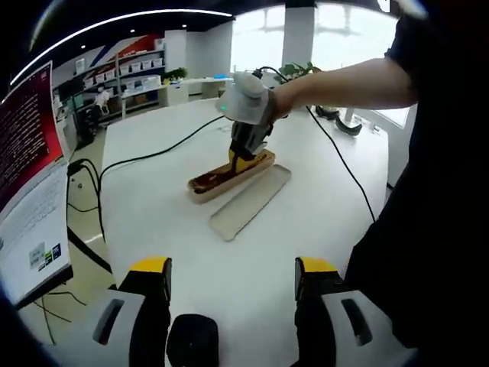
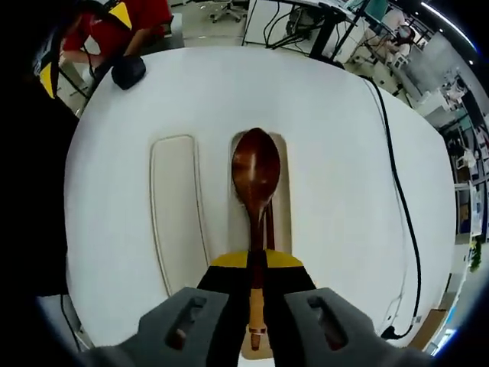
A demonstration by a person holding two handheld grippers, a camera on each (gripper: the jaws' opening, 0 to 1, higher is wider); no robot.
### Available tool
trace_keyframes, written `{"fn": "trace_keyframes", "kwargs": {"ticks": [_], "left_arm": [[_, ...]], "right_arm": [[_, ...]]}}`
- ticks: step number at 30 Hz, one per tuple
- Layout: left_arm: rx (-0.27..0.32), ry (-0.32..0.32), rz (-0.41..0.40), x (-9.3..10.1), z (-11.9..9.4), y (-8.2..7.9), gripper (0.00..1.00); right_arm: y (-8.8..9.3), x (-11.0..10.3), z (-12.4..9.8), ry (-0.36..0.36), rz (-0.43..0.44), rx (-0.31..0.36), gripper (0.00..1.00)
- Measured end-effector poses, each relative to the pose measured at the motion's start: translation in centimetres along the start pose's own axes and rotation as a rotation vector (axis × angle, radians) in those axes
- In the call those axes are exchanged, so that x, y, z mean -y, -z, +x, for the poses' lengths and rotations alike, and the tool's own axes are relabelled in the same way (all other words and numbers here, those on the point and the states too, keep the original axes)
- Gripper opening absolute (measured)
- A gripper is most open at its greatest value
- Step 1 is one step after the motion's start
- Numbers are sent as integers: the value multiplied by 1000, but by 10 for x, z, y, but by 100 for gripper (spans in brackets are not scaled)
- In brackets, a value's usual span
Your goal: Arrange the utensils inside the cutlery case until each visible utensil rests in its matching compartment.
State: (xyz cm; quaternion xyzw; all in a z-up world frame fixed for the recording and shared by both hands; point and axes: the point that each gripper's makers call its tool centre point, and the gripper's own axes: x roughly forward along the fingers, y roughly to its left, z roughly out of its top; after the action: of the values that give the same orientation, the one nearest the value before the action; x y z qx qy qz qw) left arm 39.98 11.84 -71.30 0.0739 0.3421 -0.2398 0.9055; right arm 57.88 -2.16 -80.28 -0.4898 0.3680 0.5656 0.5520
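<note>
white round table (image 1: 160, 222) in an office; cutlery case (image 2: 281, 206) holds spoon (image 2: 256, 172).

This looks like an open office or showroom. Around the big white round table (image 1: 176, 206) stand shelves with boxes (image 1: 122, 73) behind it, bright windows (image 1: 336, 30), potted plants (image 1: 174, 74), and a monitor (image 1: 30, 183) beside it (probably a display screen).

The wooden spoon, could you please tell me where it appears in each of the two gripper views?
Left gripper view: the wooden spoon lies in the cutlery case just above centre, under the right gripper.
Right gripper view: the spoon runs up the centre, handle clamped between the right gripper's jaws, bowl pointing up.
Shared landmark: the flat lid lying beside the case.
</note>
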Motion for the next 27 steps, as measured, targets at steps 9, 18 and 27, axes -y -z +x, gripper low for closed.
{"fn": "trace_keyframes", "kwargs": {"ticks": [9, 18, 27], "left_arm": [[-10, 2, -1, -3, 2, -2, 67], [-23, 3, 1, -1, 2, -2, 67], [-29, -9, -5, 2, -2, 2, 68]], "right_arm": [[1, 2, 7, -11, 3, -3, 1], [2, 7, 10, 4, 11, -7, 2], [4, 7, 6, 30, -14, 0, 3]]}}
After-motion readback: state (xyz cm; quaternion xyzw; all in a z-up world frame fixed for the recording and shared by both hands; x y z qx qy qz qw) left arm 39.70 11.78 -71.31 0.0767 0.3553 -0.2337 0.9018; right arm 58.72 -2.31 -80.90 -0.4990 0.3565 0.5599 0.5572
